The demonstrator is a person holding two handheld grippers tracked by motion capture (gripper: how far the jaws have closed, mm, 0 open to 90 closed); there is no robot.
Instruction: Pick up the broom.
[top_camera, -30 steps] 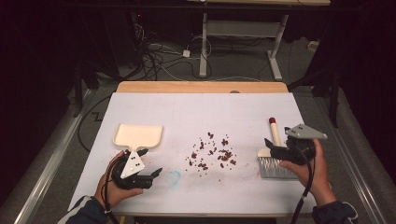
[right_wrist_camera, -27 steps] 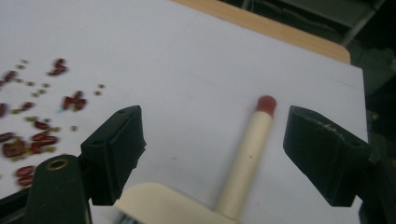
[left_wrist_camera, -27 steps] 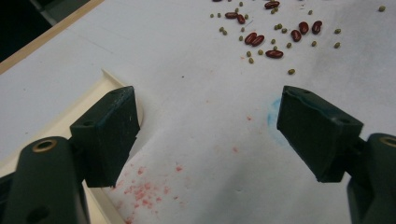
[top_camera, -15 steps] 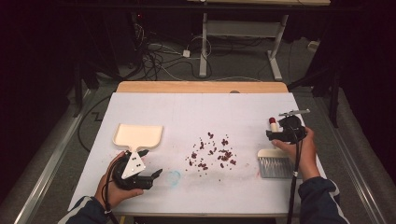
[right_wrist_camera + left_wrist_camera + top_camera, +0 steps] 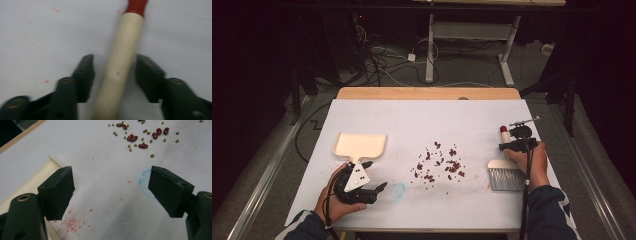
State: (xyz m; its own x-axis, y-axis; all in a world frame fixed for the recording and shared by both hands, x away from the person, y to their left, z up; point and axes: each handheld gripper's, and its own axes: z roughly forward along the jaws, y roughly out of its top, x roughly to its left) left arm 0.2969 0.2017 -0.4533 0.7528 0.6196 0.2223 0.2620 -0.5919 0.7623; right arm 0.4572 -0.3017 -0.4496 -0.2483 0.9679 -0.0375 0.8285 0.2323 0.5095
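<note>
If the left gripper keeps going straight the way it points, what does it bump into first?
Probably the beans. The left gripper is open over bare table, with the scattered beans ahead; the dustpan lies off to one side.

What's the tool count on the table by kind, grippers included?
Brush: 1
Dustpan: 1
Grippers: 2, left gripper and right gripper
Total: 4
The spilled beans are too small to count.
</note>
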